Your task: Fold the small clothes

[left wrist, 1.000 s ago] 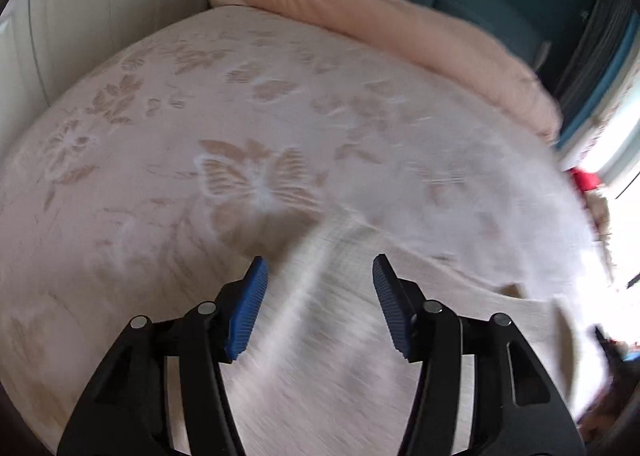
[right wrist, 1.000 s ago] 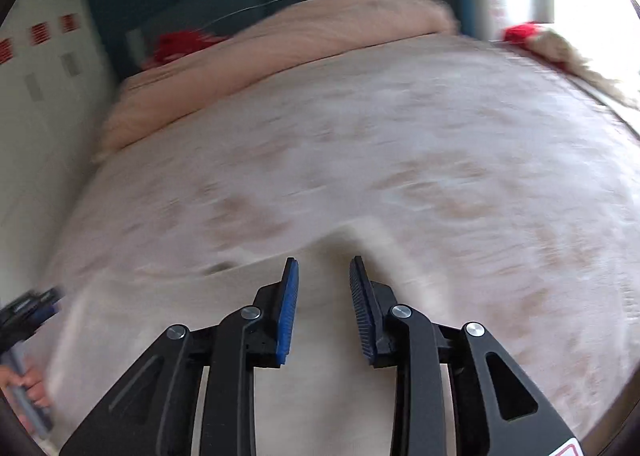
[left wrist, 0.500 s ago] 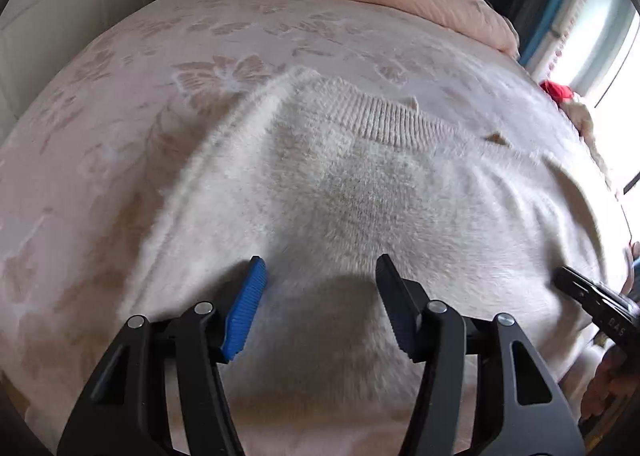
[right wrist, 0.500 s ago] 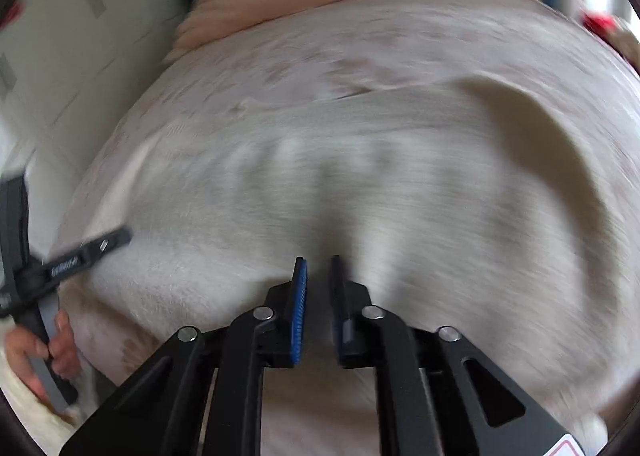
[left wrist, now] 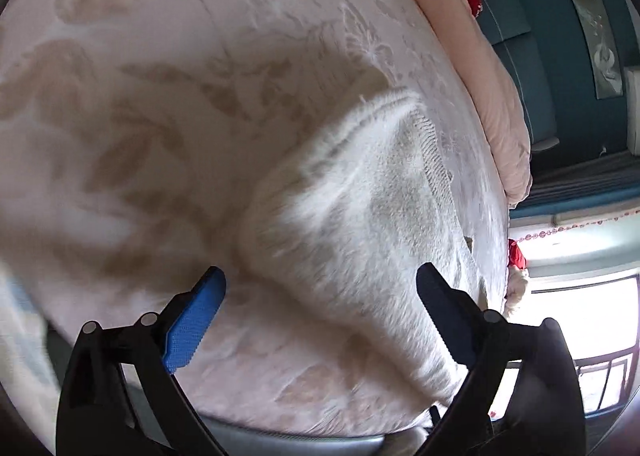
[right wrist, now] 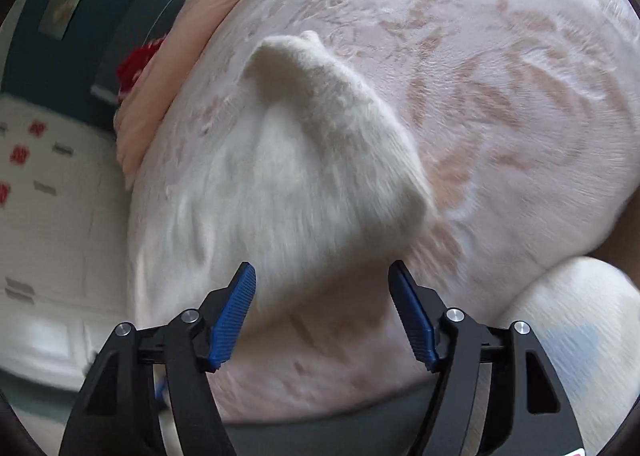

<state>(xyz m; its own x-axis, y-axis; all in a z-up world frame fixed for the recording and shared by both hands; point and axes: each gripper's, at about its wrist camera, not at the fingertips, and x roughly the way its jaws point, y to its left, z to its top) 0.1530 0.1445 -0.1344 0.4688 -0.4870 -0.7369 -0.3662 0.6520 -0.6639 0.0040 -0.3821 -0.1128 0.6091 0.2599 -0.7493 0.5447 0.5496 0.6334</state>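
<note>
Cream sweater (left wrist: 360, 215) lies spread on the patterned bedspread (left wrist: 140, 115). Left gripper (left wrist: 320, 316) and right gripper (right wrist: 322, 316) jaws are opening, clamped on nothing. Recommendation: let fabric settle flat, then take the edges squarely before folding.

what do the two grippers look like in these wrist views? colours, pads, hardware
Both match: black plastic two-finger frames with angular linkage arms and silver pivot screws. The left gripper and right gripper carry blue ribbed pads on the finger insides; the left's right-hand pad reads dark in shadow. A red-and-white sticker corner shows at the right gripper's lower edge. No cables or sleeves visible.
</note>
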